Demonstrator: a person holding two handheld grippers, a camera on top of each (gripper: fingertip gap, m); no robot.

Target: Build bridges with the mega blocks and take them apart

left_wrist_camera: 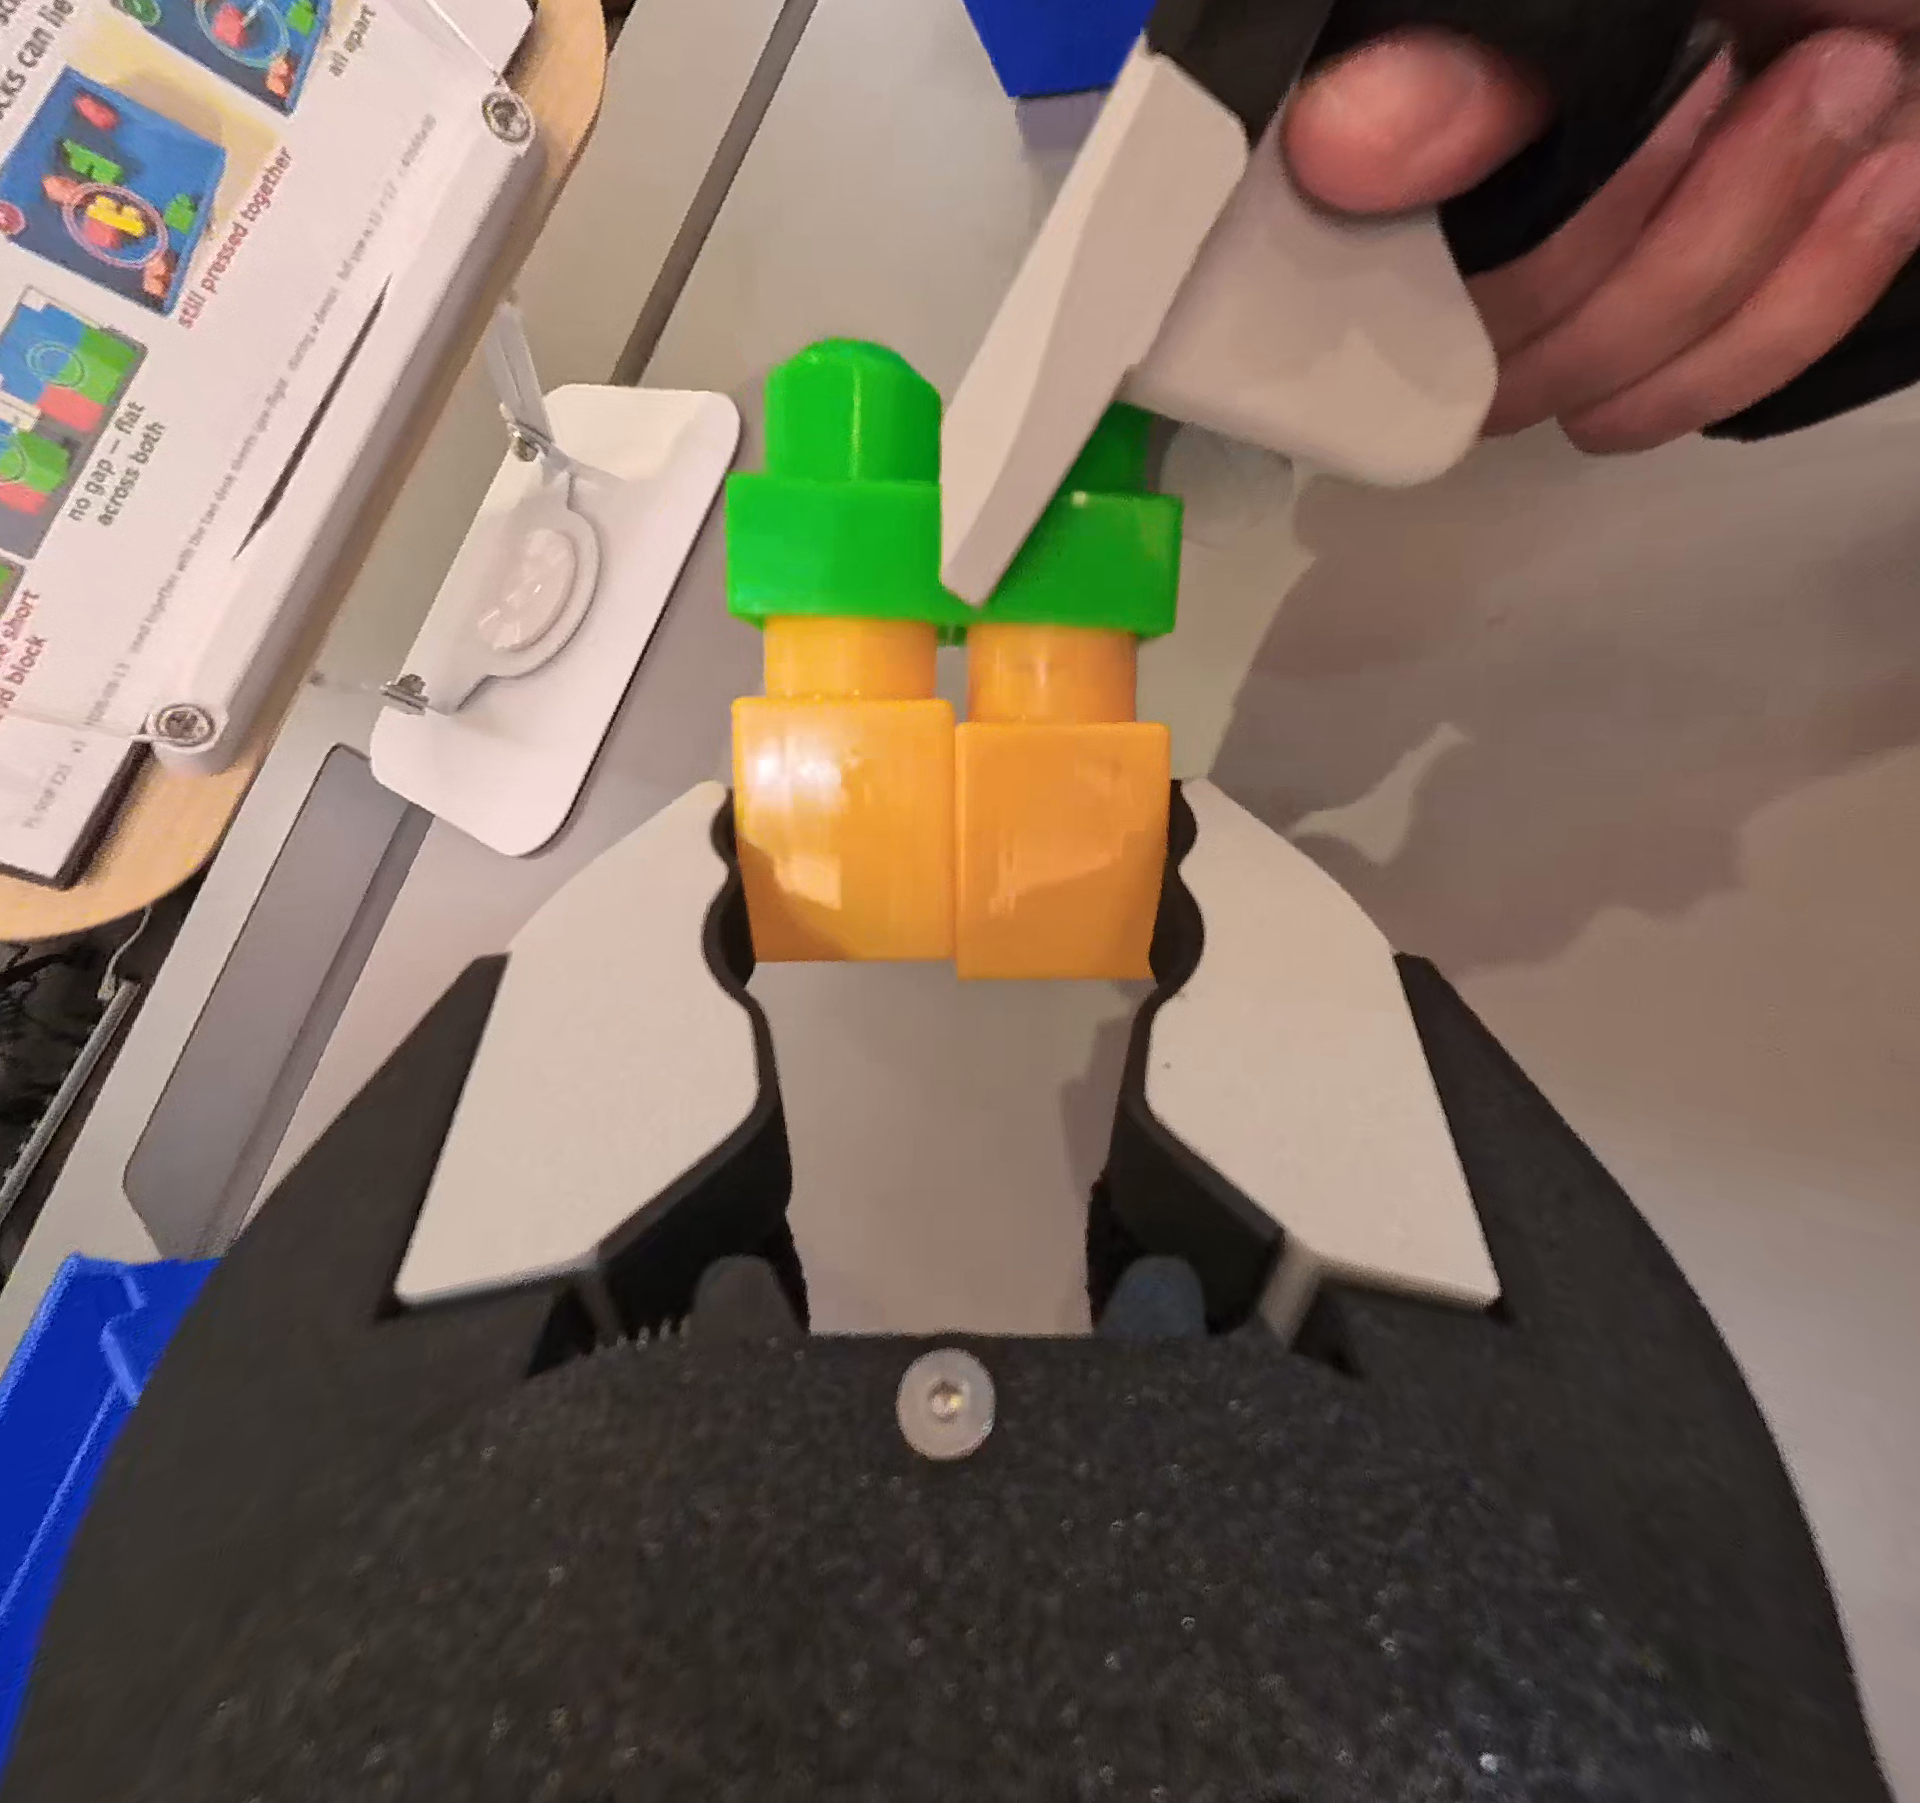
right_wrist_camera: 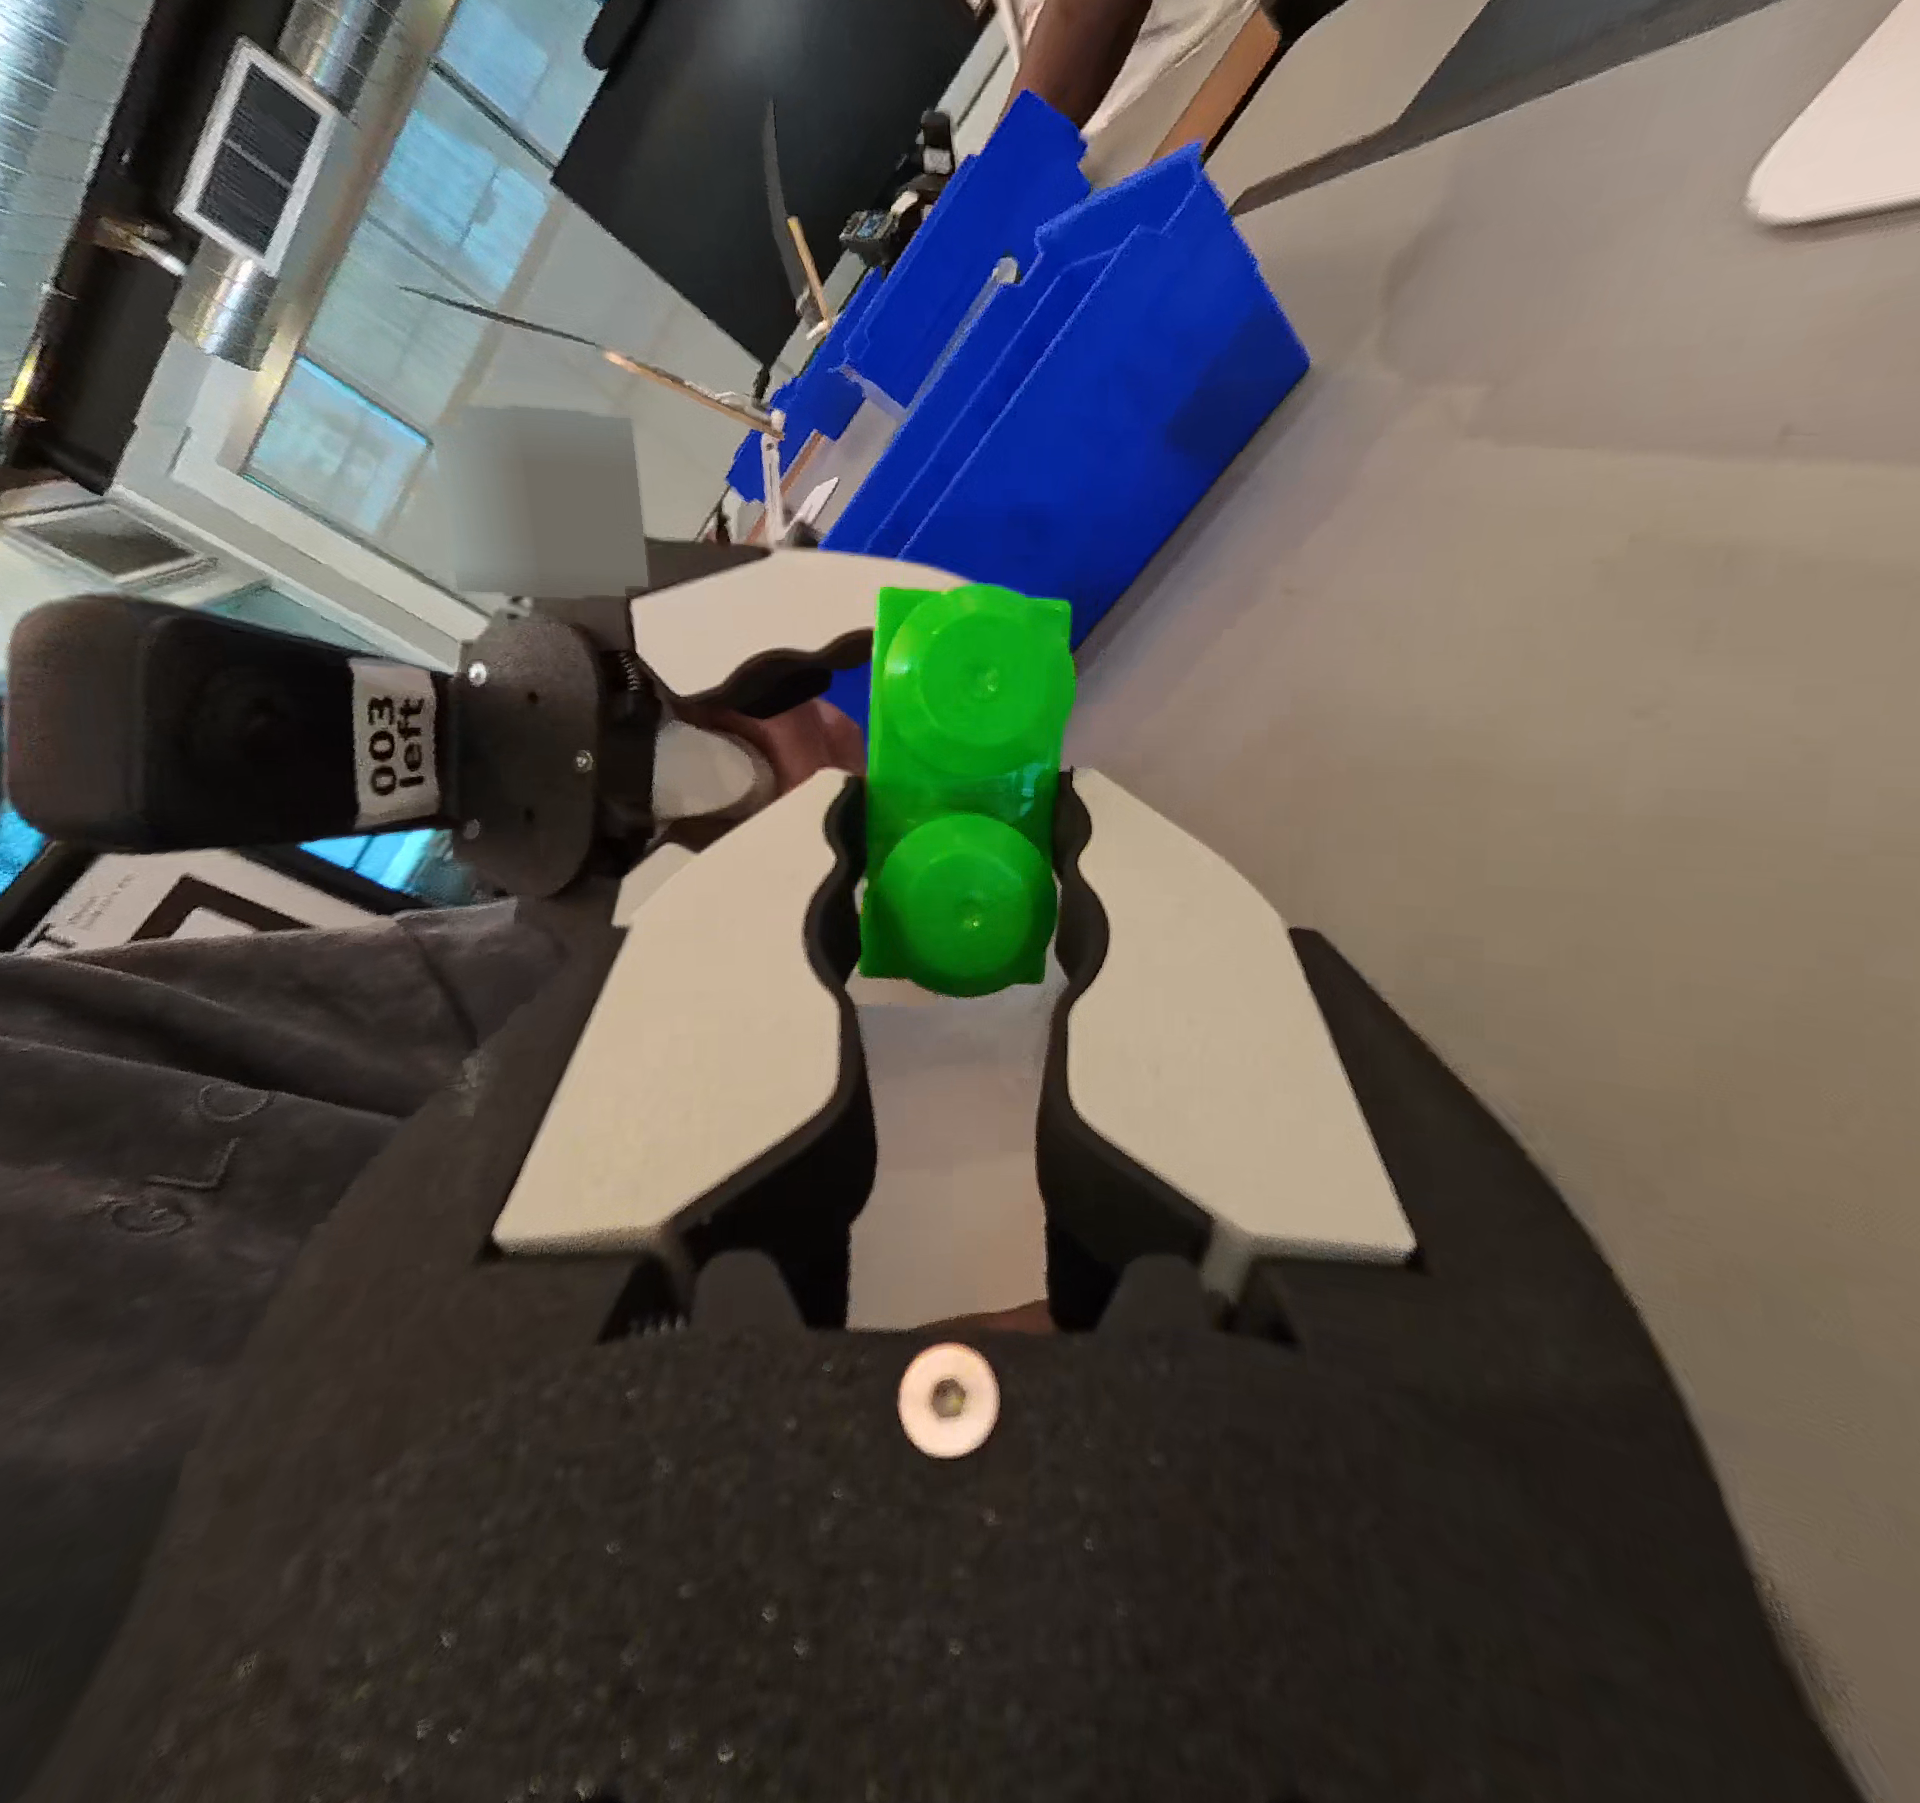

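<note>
Plastic is what both tools are dealing with here: hard, glossy, hollow-looking blocks that should be light and stiff, unlikely to deform under a squeeze but smooth enough to slide out of a loose pinch. Nearest in the left wrist view, the left tool (left_wrist_camera: 951, 880) has its fingers pressed in against the outer sides of two orange blocks (left_wrist_camera: 948, 834) that sit side by side, studs pointing away from the camera. Just past them, a green block (left_wrist_camera: 951, 548) spans both orange studs as a bridge, with a narrow gap showing under it, so it looks only partly seated or partly pulled free; which, I cannot tell. The right tool (left_wrist_camera: 1070, 465) comes in from the upper right, held by a gloved hand (left_wrist_camera: 1621, 195), and its own view shows it pinching the green block (right_wrist_camera: 961, 797) by the long flat sides, beside the nearer stud. That flat-sided grip seems the sound place to hold, since the rounded studs would offer little purchase. Because the joint is a friction fit, it may let go suddenly, so both pinches need to be firm. The whole stack is held above the grey tabletop (left_wrist_camera: 1558, 1026), not resting on it. Farther off, an instruction sheet (left_wrist_camera: 208, 299) lies toward the left edge, and a blue bin (right_wrist_camera: 1091, 423) stands beyond.
</note>
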